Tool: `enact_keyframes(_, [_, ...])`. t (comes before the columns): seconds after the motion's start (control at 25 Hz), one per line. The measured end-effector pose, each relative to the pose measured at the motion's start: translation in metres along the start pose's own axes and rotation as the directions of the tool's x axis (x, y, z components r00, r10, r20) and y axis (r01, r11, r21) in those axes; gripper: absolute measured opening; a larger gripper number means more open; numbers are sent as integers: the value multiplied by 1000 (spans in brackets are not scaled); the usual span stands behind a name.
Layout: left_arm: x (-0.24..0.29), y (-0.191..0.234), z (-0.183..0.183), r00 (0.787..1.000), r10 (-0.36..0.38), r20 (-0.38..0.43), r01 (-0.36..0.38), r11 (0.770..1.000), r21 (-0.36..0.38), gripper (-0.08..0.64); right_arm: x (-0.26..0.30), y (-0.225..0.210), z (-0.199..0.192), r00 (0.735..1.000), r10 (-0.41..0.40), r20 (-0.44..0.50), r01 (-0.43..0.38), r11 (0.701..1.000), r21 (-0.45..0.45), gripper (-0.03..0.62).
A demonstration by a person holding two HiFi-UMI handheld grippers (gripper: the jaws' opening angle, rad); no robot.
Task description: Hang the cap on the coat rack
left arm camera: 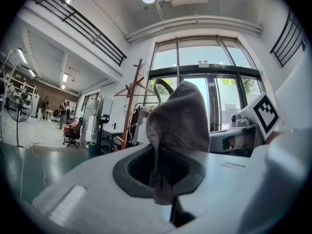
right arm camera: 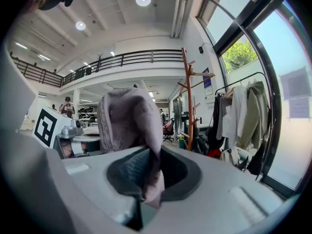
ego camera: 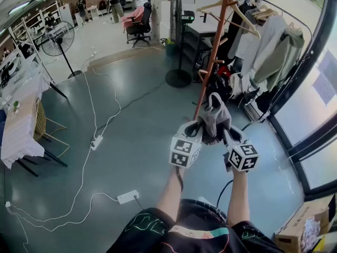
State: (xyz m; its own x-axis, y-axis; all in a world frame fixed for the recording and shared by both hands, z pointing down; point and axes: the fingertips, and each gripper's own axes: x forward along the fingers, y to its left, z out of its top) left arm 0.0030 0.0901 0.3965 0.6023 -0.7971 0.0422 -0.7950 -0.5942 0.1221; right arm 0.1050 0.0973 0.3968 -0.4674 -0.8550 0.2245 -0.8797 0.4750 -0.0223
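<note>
While the cap (ego camera: pixel 215 115) is already up off the ground and carried, it has not reached the coat rack (ego camera: pixel 213 51) — that is how it looks from here. The left gripper (ego camera: pixel 198 127) has its jaws pinched together on one edge of the fabric. The cap bunches up in the middle, and the right gripper (ego camera: pixel 228 134) is clamped on the opposite edge. So both tools hold it, on the near side of the rack's pole and well below its pegs. The pick-up looks done. What is left, I'd judge, is to close in on the rack, raise the cap to a free peg and let go.

The left gripper view looks up at the rack's top pegs and a wooden hanger (left arm camera: pixel 127 88) on them, but shows little floor near the rack. Only the head view takes in both tools on the cap at once, with the pole running down behind them. The right gripper view has a rail of hung clothes (right arm camera: pixel 239 116) to the right of the rack — and, like its twin, it shows fabric caught in the jaws, which the head view cannot.
</note>
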Motion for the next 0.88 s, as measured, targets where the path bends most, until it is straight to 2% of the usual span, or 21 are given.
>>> enact_keyframes(0.56, [-6,2,-8,1000,8,-25,-8,1000,-9,28,-2,9,-11,999,11,-30,-12,1000,-8,51])
enact_keyframes(0.88, [14,17,-29,998,-4,-68,2,1000,-28,28,27,-10,-26,995,-2,-96,7,999,53,52])
